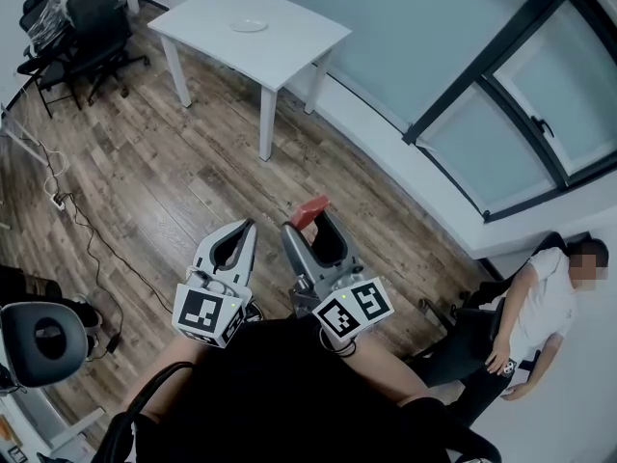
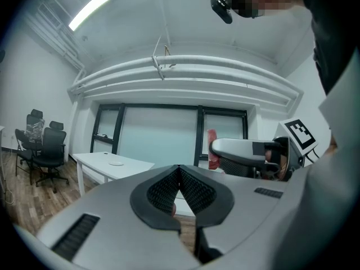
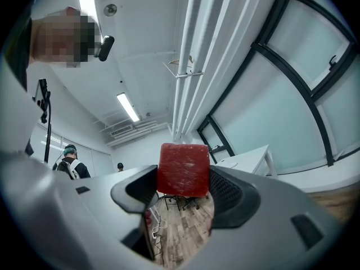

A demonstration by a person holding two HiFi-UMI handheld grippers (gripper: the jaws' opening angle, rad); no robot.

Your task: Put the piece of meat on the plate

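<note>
Close below the head camera, both grippers are held out over the wooden floor, side by side and well short of the counter. The left gripper has its jaws pressed together at the tips, with nothing between the ribbed pads. The right gripper is just beside it and pinches the piece of meat, a red, squarish block with pale flecks. The block is clamped between the two pads and sticks up past the jaw tips. In the head view the meat shows as a red tab at the right gripper's front end, in the air above the floor.

Farther out, a cable trails across the boards at the left. A person in a white shirt sits against the wall at the right.

Farthest off stands the white counter with a pale round plate lying on it near the middle. The plate is well apart from the meat. Black office chairs stand at the counter's left, and a dark-framed window runs along the right wall.
</note>
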